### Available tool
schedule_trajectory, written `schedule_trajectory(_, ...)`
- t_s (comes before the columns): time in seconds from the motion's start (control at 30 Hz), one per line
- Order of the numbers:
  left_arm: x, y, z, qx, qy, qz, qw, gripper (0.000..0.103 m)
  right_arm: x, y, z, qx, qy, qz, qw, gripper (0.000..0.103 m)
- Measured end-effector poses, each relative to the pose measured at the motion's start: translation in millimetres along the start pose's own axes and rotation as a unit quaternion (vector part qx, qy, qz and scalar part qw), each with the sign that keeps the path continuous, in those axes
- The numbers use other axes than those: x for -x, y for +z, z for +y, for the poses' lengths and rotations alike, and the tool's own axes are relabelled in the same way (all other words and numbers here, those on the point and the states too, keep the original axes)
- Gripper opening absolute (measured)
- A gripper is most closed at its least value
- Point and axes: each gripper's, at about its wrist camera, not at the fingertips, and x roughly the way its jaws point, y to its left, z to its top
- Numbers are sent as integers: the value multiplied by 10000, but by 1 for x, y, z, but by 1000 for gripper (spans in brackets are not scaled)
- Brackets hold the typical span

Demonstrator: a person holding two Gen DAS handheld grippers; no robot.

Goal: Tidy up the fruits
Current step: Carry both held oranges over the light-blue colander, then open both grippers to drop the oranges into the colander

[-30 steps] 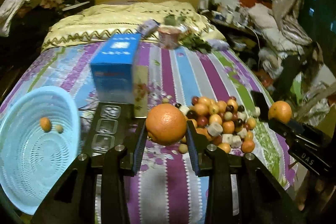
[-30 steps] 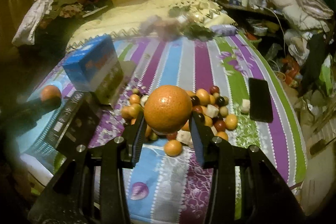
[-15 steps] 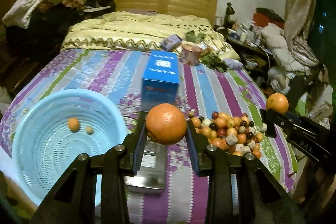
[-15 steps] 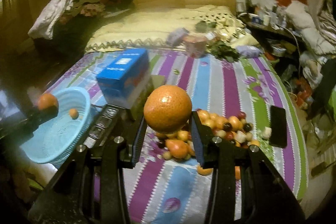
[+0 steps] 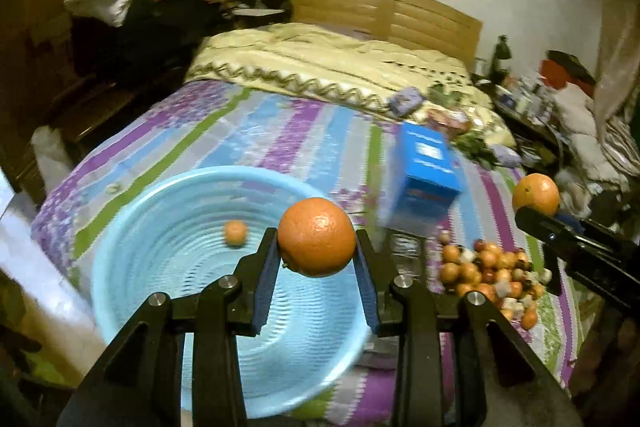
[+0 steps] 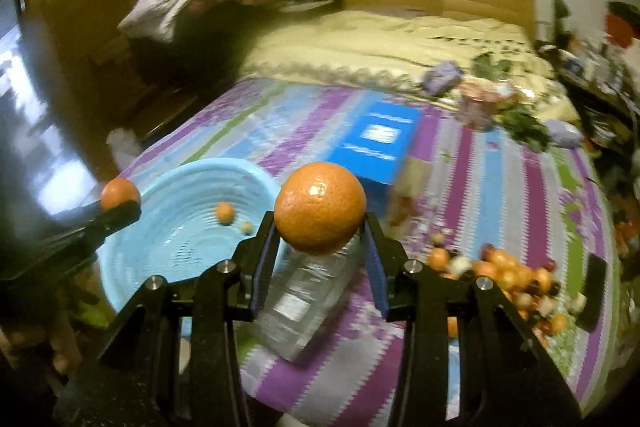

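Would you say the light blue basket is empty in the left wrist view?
No, the light blue basket holds a small orange fruit on its ribbed floor.

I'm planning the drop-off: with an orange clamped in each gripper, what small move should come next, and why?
Probably lower the left gripper toward the light blue basket and release there. Its orange already hangs over the basket's bowl, where a small orange fruit lies. The right gripper, shut on its own orange, looks beside the rim, above a clear plastic bottle.

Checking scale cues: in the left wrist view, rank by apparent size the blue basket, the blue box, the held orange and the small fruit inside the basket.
1. Blue basket
2. Blue box
3. Held orange, enlarged by nearness, so its rank against the box is unsure
4. Small fruit
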Motion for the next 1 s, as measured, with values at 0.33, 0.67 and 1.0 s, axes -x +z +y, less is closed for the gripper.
schedule_trajectory(0.33,-17,-7,98,570,507,642,9950,37,-76,16,72,503,942,1179,9873,42)
schedule_trajectory(0.67,-59,-34,138,851,457,1631,9819,37,-141,3,103,1029,999,2606,9547,42)
schedule_trajectory(1.0,-73,-41,153,1071,344,1898,9754,37,-158,2,106,1019,1000,2909,9461,42)
